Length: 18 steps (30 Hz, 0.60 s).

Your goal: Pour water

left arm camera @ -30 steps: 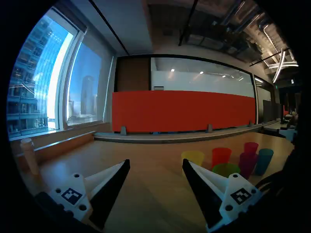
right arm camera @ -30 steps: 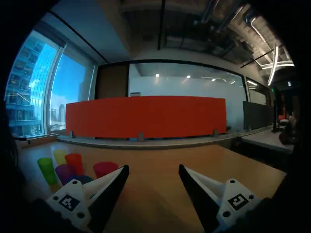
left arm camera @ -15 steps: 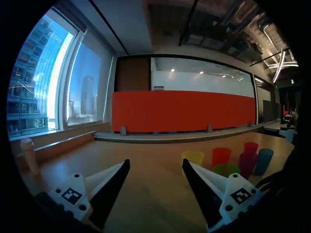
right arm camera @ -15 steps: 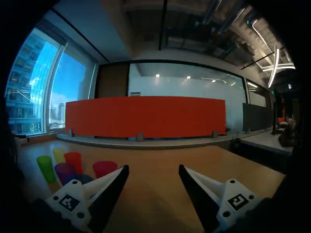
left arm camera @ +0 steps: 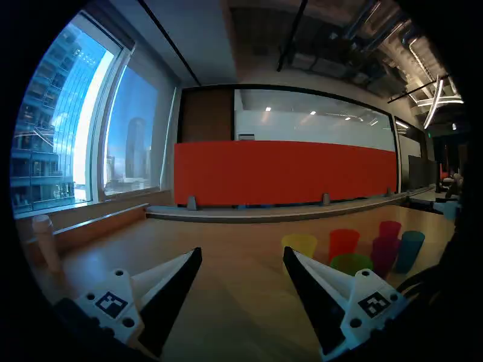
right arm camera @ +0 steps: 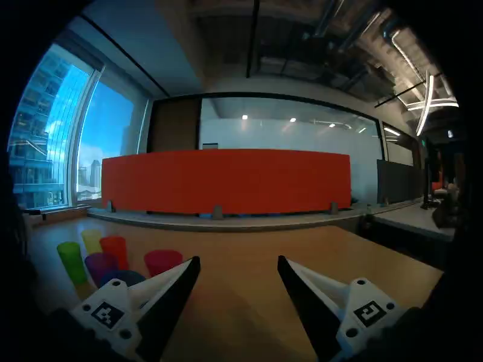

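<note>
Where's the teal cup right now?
In the left gripper view the teal plastic cup stands far right on the wooden table, just to the right of the purple plastic cup.

Seemingly no legible text anywhere

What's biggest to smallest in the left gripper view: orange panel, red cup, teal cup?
Largest: long orange partition panel.
Then: red plastic cup and teal plastic cup, about alike; nearness makes ranking unsure.

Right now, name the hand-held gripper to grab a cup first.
Left, narrowly: the left hand-held gripper has the yellow cup beyond its fingertip; the right hand-held gripper has the pink cup farther aside.
</note>
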Each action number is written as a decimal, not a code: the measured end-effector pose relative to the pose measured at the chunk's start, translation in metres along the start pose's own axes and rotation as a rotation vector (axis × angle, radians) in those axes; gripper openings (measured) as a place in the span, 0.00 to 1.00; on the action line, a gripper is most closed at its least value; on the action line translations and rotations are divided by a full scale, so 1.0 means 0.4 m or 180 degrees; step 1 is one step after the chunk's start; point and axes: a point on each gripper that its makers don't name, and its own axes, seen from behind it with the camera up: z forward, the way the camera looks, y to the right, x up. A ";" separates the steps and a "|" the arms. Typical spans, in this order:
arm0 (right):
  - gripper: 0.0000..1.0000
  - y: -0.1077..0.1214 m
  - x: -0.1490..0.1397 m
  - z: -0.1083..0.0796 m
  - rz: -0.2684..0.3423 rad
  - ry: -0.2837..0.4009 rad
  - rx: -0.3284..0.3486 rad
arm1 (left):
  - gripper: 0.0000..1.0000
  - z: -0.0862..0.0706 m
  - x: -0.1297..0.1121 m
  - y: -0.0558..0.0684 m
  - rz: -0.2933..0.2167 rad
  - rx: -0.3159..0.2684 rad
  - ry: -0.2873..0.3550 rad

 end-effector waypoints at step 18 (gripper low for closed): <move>0.99 0.000 -0.002 0.000 -0.0001 0.0000 0.0000 | 1.00 -0.001 0.002 -0.001 0.0000 0.0000 0.0000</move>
